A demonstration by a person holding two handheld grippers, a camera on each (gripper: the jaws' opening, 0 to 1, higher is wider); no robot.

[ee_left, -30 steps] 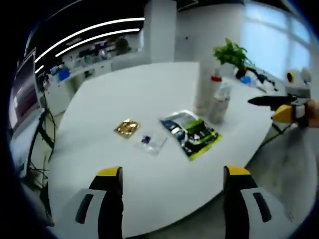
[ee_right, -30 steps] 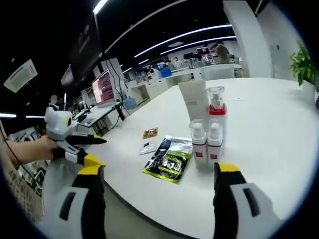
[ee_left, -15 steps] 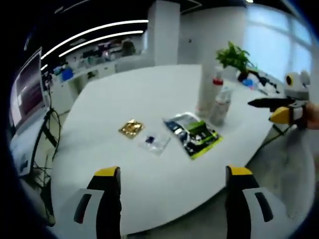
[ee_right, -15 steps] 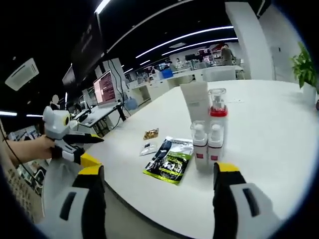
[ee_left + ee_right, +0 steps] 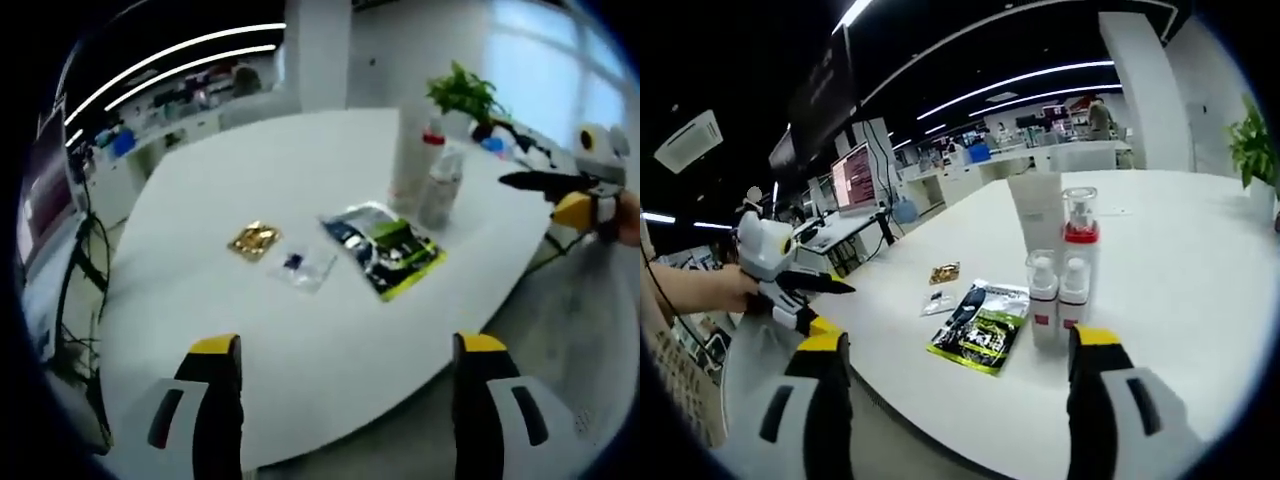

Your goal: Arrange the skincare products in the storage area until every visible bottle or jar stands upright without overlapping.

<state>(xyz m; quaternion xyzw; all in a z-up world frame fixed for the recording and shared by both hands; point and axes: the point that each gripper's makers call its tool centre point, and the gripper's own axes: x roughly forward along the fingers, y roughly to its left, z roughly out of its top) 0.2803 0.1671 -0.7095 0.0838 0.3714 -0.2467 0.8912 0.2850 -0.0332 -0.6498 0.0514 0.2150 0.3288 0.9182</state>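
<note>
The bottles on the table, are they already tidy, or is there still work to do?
Done: the bottles and tall tube stand upright in a tight cluster. In hand: nothing; the left gripper and right gripper hang open off the table. Left: perhaps the flat green pouch and two small sachets.

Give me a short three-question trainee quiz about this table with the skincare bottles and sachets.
1. True or false: the red-collared pump bottle lies on its side.
2. Which lies nearest the two small bottles? A) gold sachet B) green-and-black pouch C) potted plant
3. Fill in: the left gripper is ____.

Key: 1 false; 2 B; 3 open. Its fingers stand wide apart over the table edge, holding nothing.
</note>
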